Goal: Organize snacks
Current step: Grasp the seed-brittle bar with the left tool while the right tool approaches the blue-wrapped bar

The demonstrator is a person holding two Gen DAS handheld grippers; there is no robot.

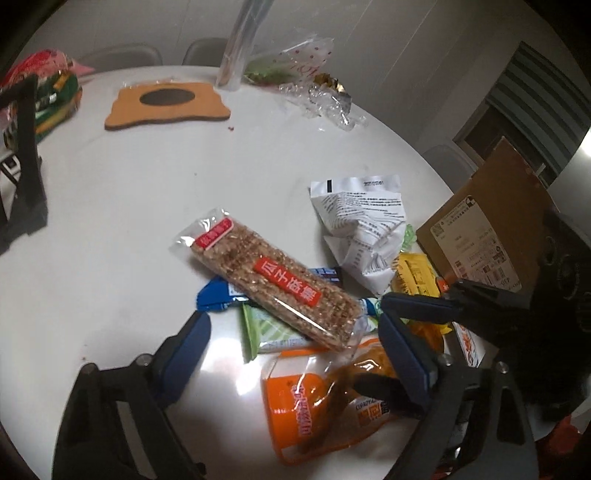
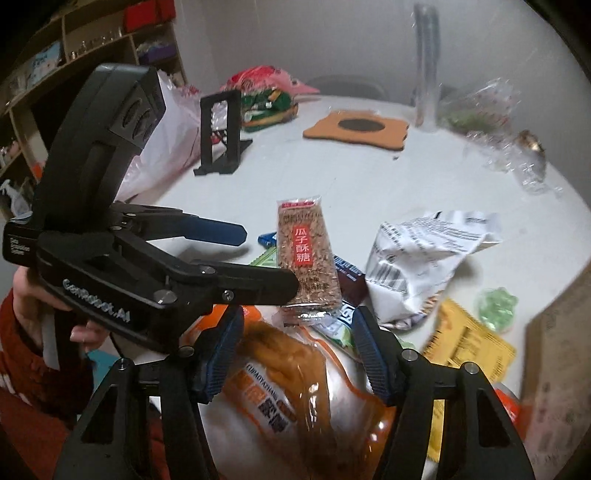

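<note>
A pile of snacks lies on the white round table point(image 1: 110, 229). A clear-wrapped seed brittle bar with a red label point(image 1: 273, 280) lies on top, over blue and green packets. My left gripper point(image 1: 295, 325) is open, its jaws wide on either side of the bar's near end, not touching it. My right gripper point(image 2: 295, 332) is open around the top of an orange and white snack bag point(image 2: 295, 391), which also shows in the left wrist view point(image 1: 314, 406). The bar also shows in the right wrist view point(image 2: 306, 258). A crumpled white bag point(image 1: 362, 229) lies to the right.
A cardboard box point(image 1: 491, 225) stands at the table's right edge, yellow packets point(image 2: 469, 339) beside it. A black stand point(image 2: 221, 136), an orange coaster point(image 1: 166, 103), clear wrappers point(image 1: 325, 99) and a bagged snack pile point(image 1: 48, 99) sit farther back. Shelves point(image 2: 92, 33) stand at the left.
</note>
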